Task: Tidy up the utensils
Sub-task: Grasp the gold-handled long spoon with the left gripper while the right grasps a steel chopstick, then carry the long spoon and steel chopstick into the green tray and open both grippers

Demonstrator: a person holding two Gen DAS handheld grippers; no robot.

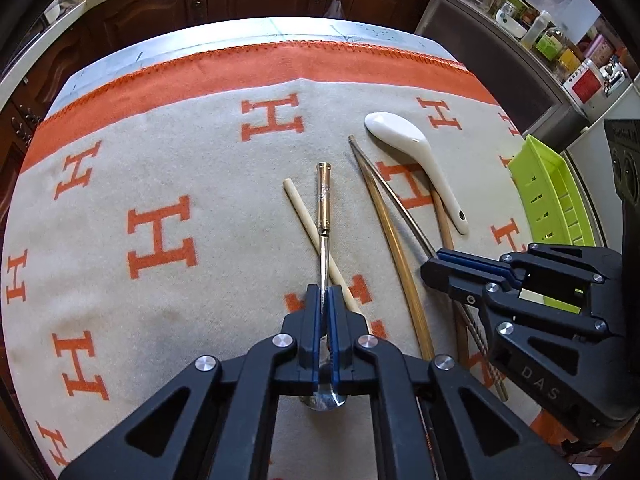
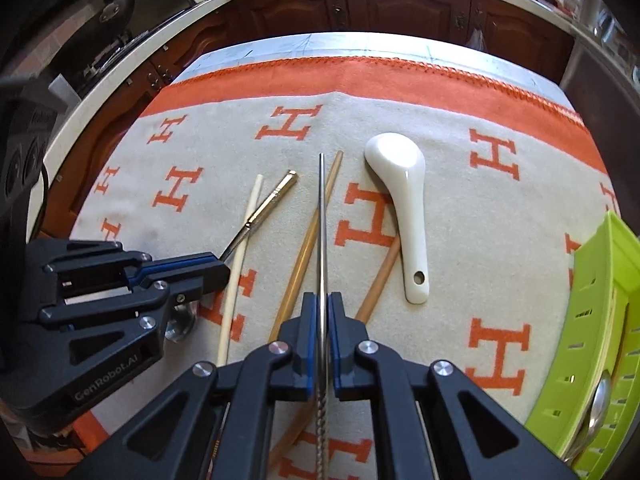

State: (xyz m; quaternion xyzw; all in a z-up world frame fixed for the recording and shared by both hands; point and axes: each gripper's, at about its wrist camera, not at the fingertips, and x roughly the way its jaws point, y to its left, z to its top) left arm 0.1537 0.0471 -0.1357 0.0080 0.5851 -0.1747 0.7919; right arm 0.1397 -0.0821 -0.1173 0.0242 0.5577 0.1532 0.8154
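- The left gripper (image 1: 324, 300) had its blue-padded jaws pressed together on the thin neck of a slim metal spoon with a gold-toned handle (image 1: 323, 196). The handle ran straight ahead of the jaws and the round bowl sat back under the gripper body, likely so the spoon would hang balanced once lifted.
- The right gripper (image 2: 324, 308) was clamped on a thin steel chopstick with a twisted end (image 2: 322, 216), pinched partway along its length, the smooth part pointing forward and the twisted part trailing beneath the linkage.
- Both grippers pointed steeply down at the beige blanket with orange H letters (image 1: 160, 160) that covered the table, and both utensils looked to be lying on it, or barely off it.
- Just left of the left gripper's spoon, and crossing beneath it, lay a pale cream chopstick (image 1: 298, 208).
- Two brown bamboo chopsticks (image 2: 308, 240) lay fanned to either side of the right gripper's steel one. A white ceramic soup spoon (image 2: 404, 200) rested ahead and to its right, across the farther bamboo stick.
- A lime-green perforated plastic basket (image 2: 600, 320) stood far right of the right gripper, seemingly where the utensils were headed.
- The basket was cut off at the frame edge. Something shiny and metal showed inside, too partial to name.
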